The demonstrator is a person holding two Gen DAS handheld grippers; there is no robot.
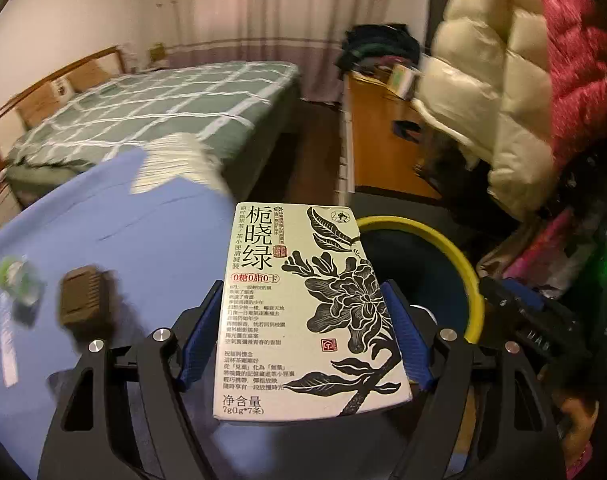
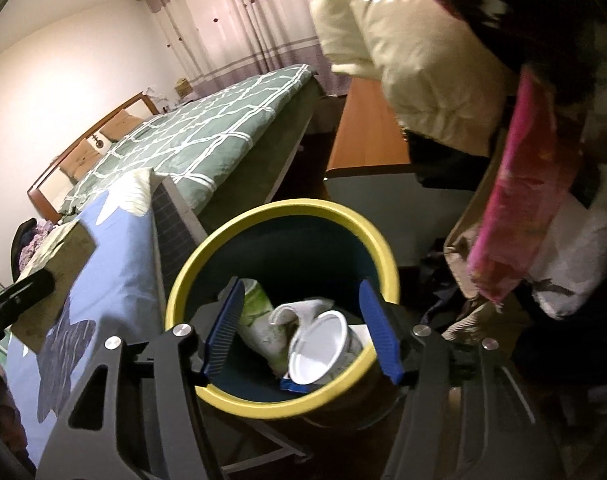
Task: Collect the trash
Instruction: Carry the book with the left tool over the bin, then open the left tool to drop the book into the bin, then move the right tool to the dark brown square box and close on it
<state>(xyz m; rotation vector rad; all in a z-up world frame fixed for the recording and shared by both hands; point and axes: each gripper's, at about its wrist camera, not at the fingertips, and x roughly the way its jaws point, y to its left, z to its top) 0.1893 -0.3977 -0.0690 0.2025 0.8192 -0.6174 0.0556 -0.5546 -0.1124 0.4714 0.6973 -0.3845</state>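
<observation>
Clamped by its long edges in the left gripper (image 1: 303,340), a light, stiff tea box (image 1: 303,308) nears the bin (image 2: 281,240); right gripper (image 2: 299,332) gapes empty.

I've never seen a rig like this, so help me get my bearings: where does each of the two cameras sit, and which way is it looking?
Left wrist: sits on the left gripper, looking forward along its blue fingers, which clamp a tea box over the blue cloth.
Right wrist: sits on the right gripper, looking down between open fingers into the yellow-rimmed bin with a white cup.
Both show the bin, the bed and the blue cloth.
</observation>
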